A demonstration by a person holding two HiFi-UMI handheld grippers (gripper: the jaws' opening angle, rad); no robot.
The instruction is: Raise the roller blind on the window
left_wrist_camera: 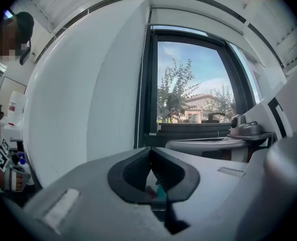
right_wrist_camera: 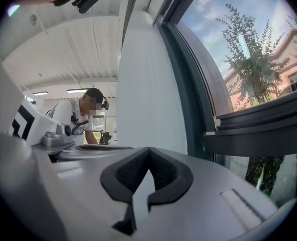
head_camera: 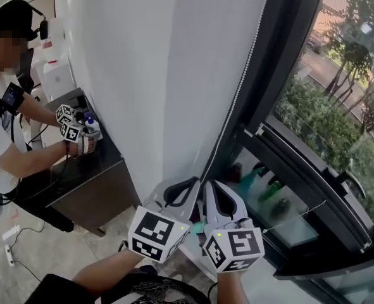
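The white roller blind [head_camera: 161, 75] hangs low over the dark-framed window [head_camera: 326, 125], with its bead chain [head_camera: 237, 100] running down its right edge. Both grippers sit side by side below the blind's bottom corner. My left gripper [head_camera: 192, 182] is shut, tips touching, and the chain [left_wrist_camera: 139, 104] hangs just beyond and left of them [left_wrist_camera: 149, 150]; I see nothing between the jaws. My right gripper [head_camera: 207, 183] is shut too, empty [right_wrist_camera: 148, 149], pointing up along the blind [right_wrist_camera: 148, 94].
Another person [head_camera: 3, 125] at the left works with grippers [head_camera: 73, 128] on a dark counter [head_camera: 92, 176]. Green bottles [head_camera: 253, 176] stand on the sill behind the glass. A window handle [head_camera: 348, 179] sticks out at the right. Cables lie on the floor [head_camera: 12, 252].
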